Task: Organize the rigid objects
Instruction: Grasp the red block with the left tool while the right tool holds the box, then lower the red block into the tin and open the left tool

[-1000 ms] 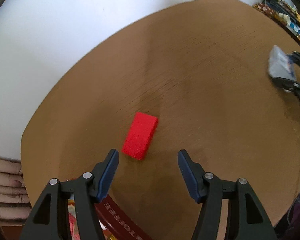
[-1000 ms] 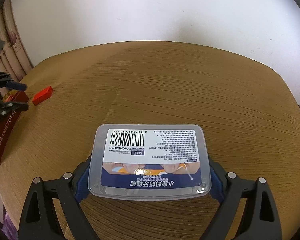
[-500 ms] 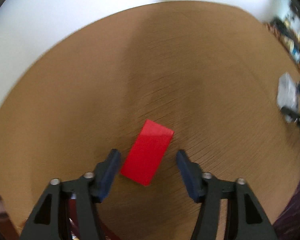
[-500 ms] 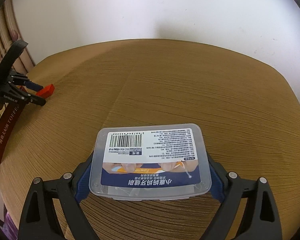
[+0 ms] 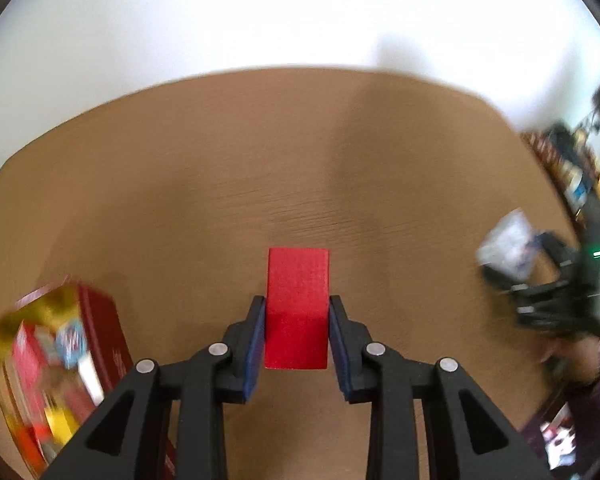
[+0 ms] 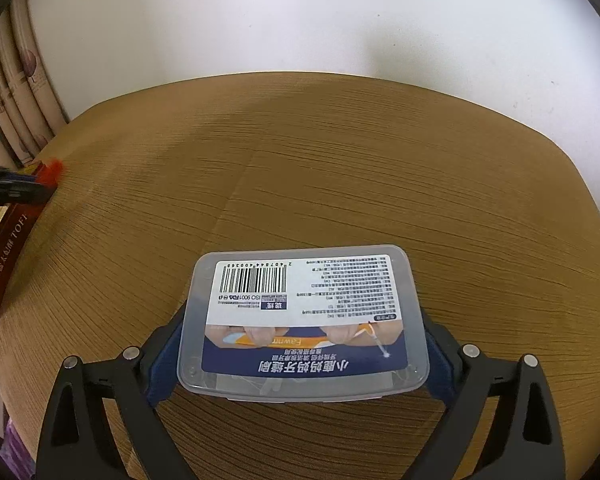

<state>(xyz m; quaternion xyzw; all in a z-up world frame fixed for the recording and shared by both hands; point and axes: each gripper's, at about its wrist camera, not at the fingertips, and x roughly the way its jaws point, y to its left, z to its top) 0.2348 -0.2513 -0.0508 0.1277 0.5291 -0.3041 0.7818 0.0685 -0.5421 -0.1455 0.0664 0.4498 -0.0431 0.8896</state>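
My left gripper (image 5: 297,312) is shut on a red block (image 5: 297,292), its blue pads pressed against both long sides, over the brown wooden table (image 5: 260,160). The block also shows at the far left of the right wrist view (image 6: 52,169), blurred. My right gripper (image 6: 302,320) is shut on a clear plastic box (image 6: 304,320) with a barcode label and a blue printed card, held just above the table (image 6: 340,160). The box and right gripper appear blurred at the right in the left wrist view (image 5: 508,244).
A dark red toffee tin with a gold picture lid (image 5: 56,368) lies at the table's left edge, also seen in the right wrist view (image 6: 8,248). A white wall stands behind the table. Curtains (image 6: 16,100) hang at the left. Cluttered shelves (image 5: 580,168) sit far right.
My left gripper moved forward over the red block and shut on it; the block now sits straight between the pads. The right gripper still holds the box, drawn slightly nearer.
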